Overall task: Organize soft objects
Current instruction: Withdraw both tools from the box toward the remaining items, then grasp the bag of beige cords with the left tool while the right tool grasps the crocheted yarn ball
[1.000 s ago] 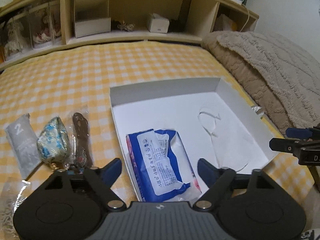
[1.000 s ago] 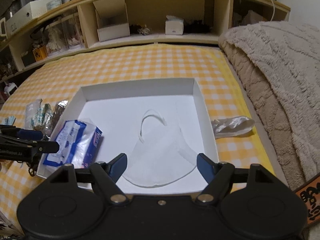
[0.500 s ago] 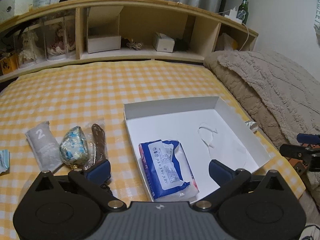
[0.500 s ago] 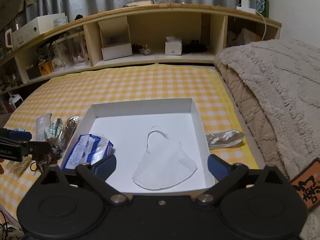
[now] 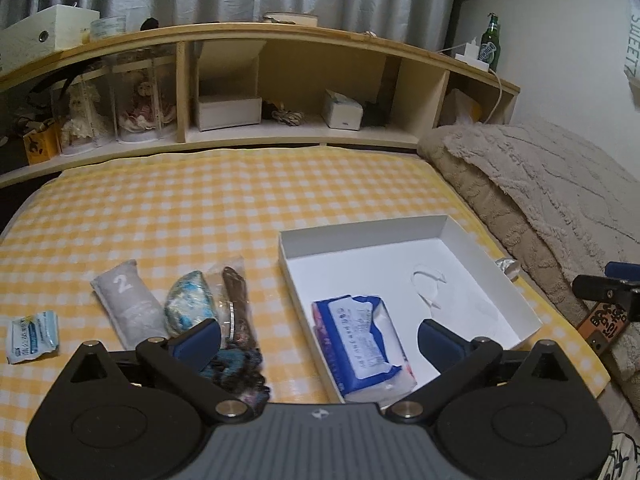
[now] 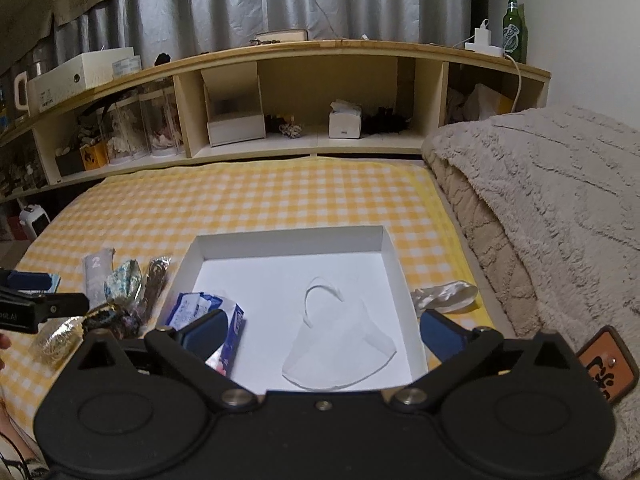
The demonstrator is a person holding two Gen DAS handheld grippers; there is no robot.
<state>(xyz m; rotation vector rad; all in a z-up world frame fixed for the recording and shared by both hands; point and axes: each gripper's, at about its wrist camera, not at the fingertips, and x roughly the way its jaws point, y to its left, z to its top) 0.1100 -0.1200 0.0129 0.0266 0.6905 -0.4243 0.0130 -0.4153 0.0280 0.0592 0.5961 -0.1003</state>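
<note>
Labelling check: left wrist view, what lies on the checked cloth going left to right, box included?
Small blue-and-white packet → grey pouch marked 2 → blue patterned pouch → brown item in clear wrap → white box → crumpled clear wrapper.

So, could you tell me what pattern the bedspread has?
The bedspread is yellow-and-white checked, clearest in the left wrist view.

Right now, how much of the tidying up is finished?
Partly. Done: the blue wipes pack and white face mask lie in the white box. In hand: nothing; the left hand-held gripper and right hand-held gripper are open. Left: the grey pouch, patterned pouch, small packet and crumpled white wrapper outside.
</note>
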